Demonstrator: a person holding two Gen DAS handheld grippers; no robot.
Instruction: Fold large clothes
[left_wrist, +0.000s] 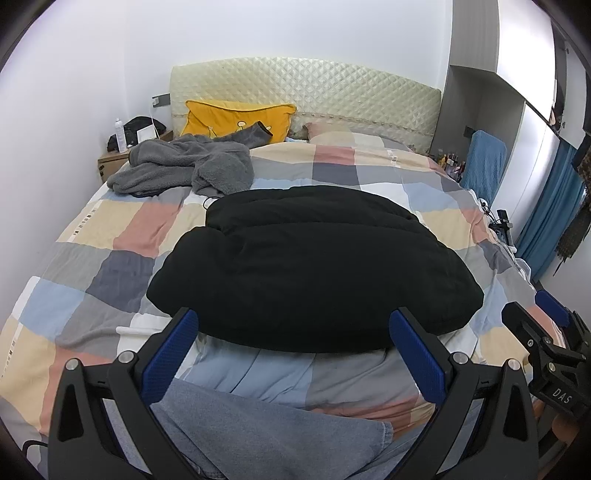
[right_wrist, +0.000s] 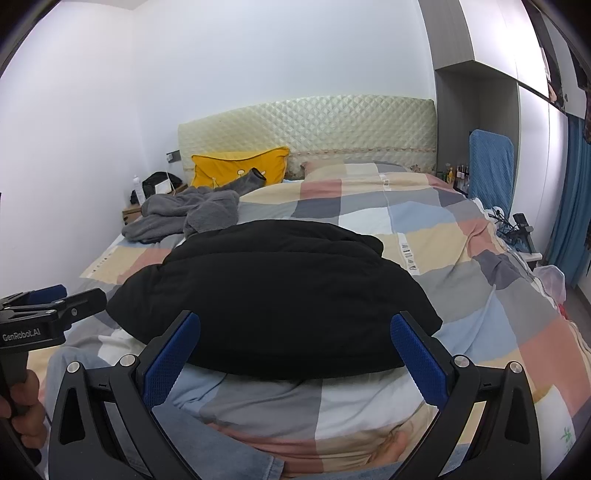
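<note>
Left gripper (left_wrist: 293, 354) and right gripper (right_wrist: 295, 356) are held spread and empty short of the folded black coat (left_wrist: 314, 269) (apparently a compact bundle), likely awaiting regrasp.

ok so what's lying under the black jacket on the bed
The black jacket lies on the patchwork checked duvet, which shows on every side of it. Whatever sits directly beneath the jacket is covered.

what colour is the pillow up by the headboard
Mustard yellow pillow, clearest in the left wrist view.
</note>
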